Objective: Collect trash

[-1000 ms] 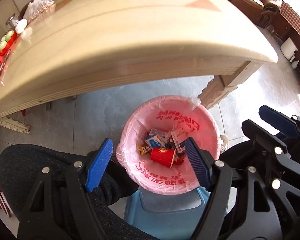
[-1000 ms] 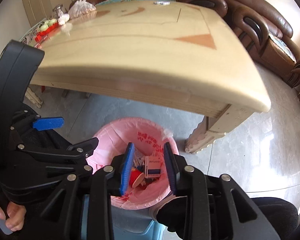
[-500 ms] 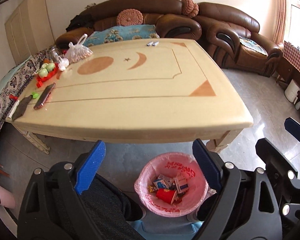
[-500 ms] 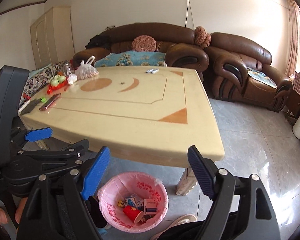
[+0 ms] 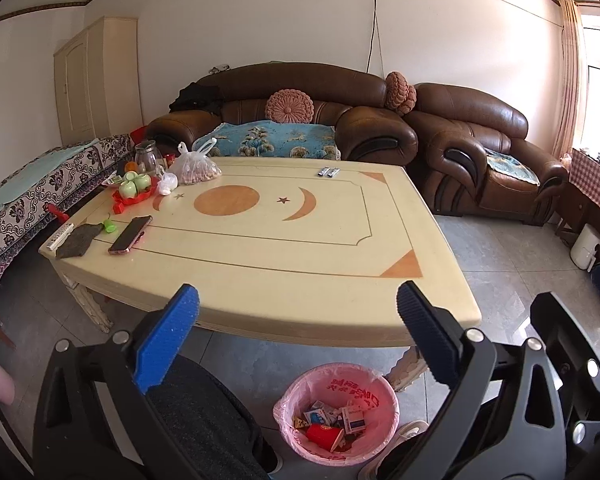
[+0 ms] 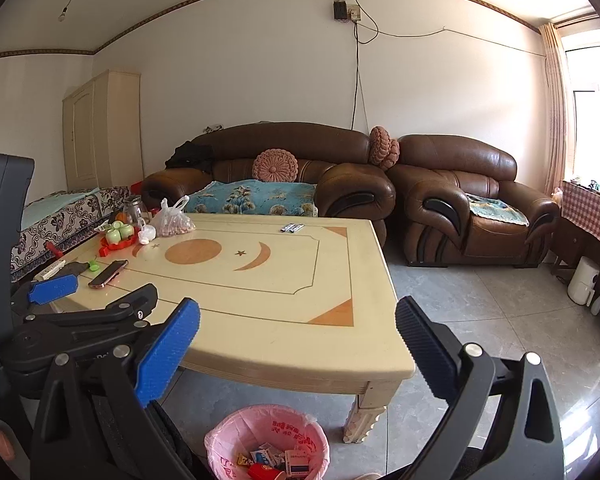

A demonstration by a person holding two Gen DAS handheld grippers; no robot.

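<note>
I have both grippers raised and looking across the room, the left gripper [image 5: 295,340] and the right gripper [image 6: 295,344] each with jaws spread wide and nothing between them. The trash sits in the bin [image 5: 336,412] lined with a pink bag, on the floor just in front of the counter's [image 5: 283,248] near edge, beside its right leg; inside I can make out a red cup [image 5: 324,436] and a few small cartons [image 5: 354,420]. I judge the collecting close to done, so the step now is a scan for leftovers. To do it well I would sweep the counter slowly from one end to the other and keep the jaws open until something is plainly trash. The two small packets [image 5: 328,171] at the far edge are the only candidates I see, though they are too small to tell what they are. The phone [image 5: 130,234], the dark cloth [image 5: 77,241], the red tray [image 5: 133,196] of green cups and the tied bag [image 5: 194,168] on the left end look like belongings, and I would leave them. The counter is a pale, glossy slab with an inlaid circle and crescent, so flat packets may slide; I would come in low and pinch from the ends. Behind it stand a brown sofa [image 5: 283,120] and armchair [image 5: 484,152], with grey tiles on the floor [image 5: 512,264] and a cabinet [image 5: 95,80] at the left wall.
</note>
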